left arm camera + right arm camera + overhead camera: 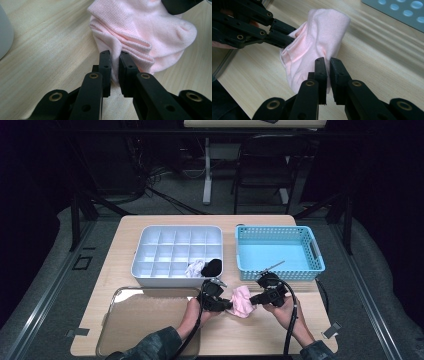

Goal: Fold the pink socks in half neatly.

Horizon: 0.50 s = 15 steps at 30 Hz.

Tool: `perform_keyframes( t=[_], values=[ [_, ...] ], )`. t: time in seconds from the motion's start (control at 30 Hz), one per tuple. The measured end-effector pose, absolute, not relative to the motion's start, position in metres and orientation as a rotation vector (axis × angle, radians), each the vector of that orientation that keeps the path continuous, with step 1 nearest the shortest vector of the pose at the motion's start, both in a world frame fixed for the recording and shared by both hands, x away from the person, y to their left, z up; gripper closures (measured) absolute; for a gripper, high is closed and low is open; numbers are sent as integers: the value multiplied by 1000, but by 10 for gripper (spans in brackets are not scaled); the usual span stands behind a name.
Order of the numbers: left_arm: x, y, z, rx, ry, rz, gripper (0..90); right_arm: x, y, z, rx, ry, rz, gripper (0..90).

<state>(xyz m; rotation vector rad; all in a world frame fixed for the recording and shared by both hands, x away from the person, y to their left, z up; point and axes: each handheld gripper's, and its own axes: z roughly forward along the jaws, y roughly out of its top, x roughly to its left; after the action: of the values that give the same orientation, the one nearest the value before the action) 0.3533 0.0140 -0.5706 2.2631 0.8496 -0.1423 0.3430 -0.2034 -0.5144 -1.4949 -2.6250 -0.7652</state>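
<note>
A pink sock (242,301) lies bunched on the wooden table between my two grippers. My left gripper (226,303) is shut on the sock's left edge; in the left gripper view its jaws pinch a fold of the pink sock (140,32) near the cuff, gripper (115,56). From the other side, my right gripper (253,299) is shut on the sock's right edge. In the right gripper view its own jaws, gripper (328,62), clamp pink sock (322,37) fabric, and the left gripper's black fingers (279,32) bite the far side.
A white divided organizer (177,255) behind holds a white sock (195,268) and a black sock (212,267) in its front compartments. A light blue basket (278,252) stands at the right. A clear tray (145,317) lies front left.
</note>
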Motion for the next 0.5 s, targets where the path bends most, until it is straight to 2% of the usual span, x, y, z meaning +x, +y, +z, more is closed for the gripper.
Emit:
perform_keyframes(
  t=[0.5],
  values=[
    [354, 14, -571, 2262, 863, -148, 818, 335, -187, -509, -1406, -2672, -788, 843]
  ],
)
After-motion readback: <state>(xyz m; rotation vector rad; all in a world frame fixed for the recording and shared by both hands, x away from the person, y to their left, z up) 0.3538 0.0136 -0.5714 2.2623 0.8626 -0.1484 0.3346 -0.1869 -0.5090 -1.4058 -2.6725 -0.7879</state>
